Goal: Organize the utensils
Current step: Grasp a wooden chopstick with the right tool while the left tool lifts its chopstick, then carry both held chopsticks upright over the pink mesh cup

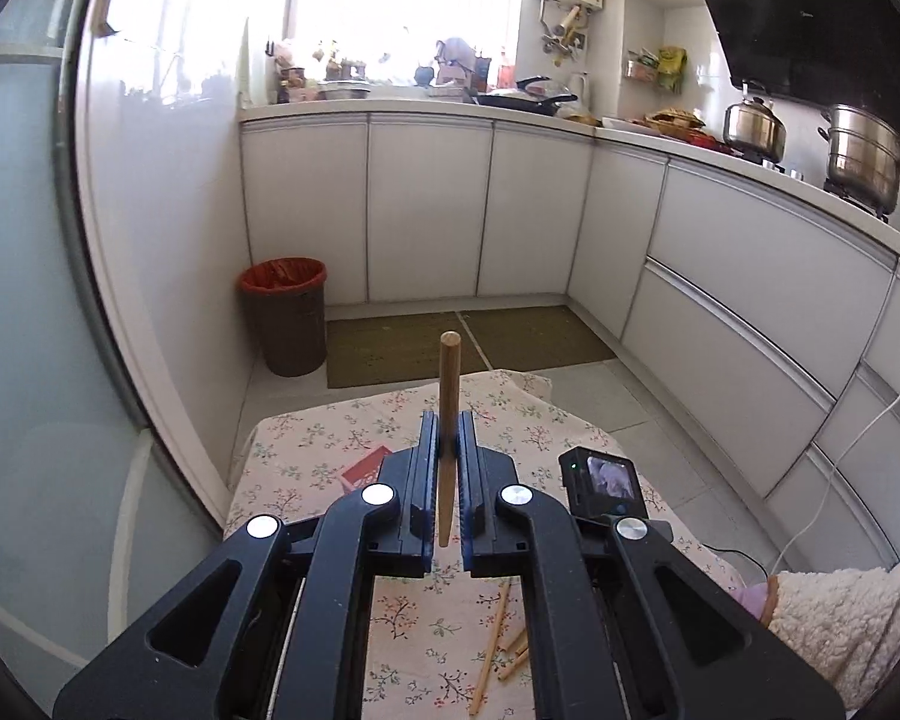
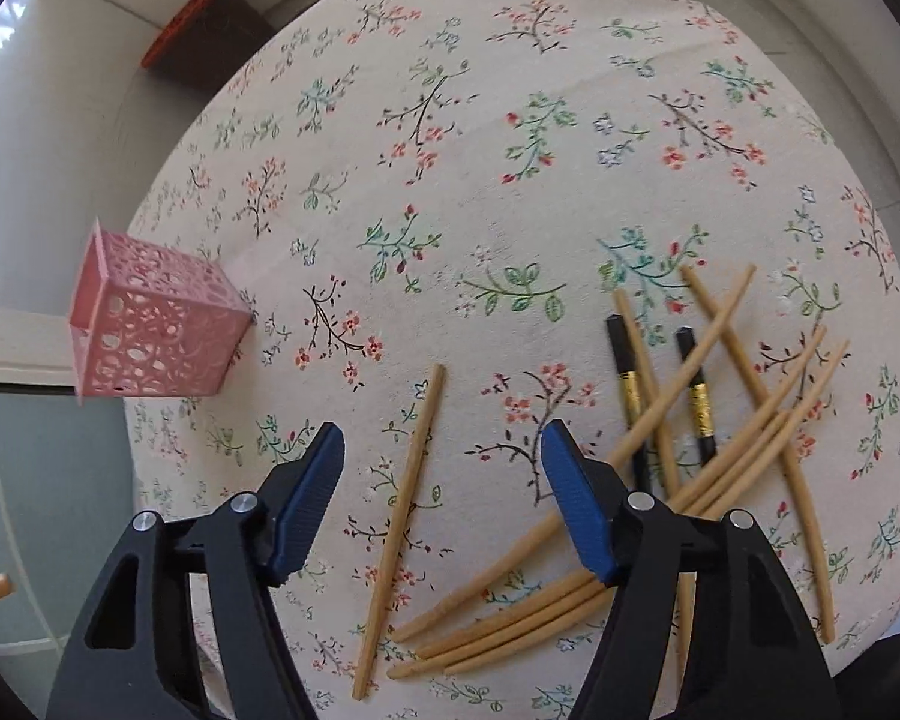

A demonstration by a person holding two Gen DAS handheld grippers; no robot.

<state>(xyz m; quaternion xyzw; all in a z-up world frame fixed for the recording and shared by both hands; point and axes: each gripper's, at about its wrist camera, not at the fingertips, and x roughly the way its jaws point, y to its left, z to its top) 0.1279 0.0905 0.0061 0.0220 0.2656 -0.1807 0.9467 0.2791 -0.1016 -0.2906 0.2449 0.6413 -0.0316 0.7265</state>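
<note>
Left gripper point(image 1: 448, 441) clamped on one wooden chopstick point(image 1: 449, 396), jaws closed tight against its shaft; stick stands roughly upright, round end above the fingertips, narrow end hanging down between the blue pads point(image 1: 429, 480). It is held in the air above the table point(image 1: 306, 438), which wears a floral cloth. Under the gripper, a few more wooden sticks point(image 1: 501, 642) lie on the cloth. Right gripper point(image 2: 442, 441) wide open, holding nothing, hovering over the same cloth point(image 2: 510, 180). Between its fingers point(image 2: 309, 492), a single stick point(image 2: 402, 522) lies flat, running lengthwise away from the camera. Just to the right, a loose pile point(image 2: 720, 450) of wooden chopsticks, crossed over one another, with two black chopsticks point(image 2: 627, 384) carrying gold bands mixed in; part of the pile passes under the right finger. Pink perforated holder point(image 2: 150, 330) stands at the left edge of the table, well apart from the pile; whether anything is inside cannot be told. In the left view, a red edge point(image 1: 363, 468) shows just behind the left finger, and a small camera point(image 1: 603, 480) with lit screen sits to the right. Beyond the table: bin point(image 1: 285, 315) with red liner on the floor, white cabinets point(image 1: 426, 210), steel pots point(image 1: 864, 150) on the counter.
</note>
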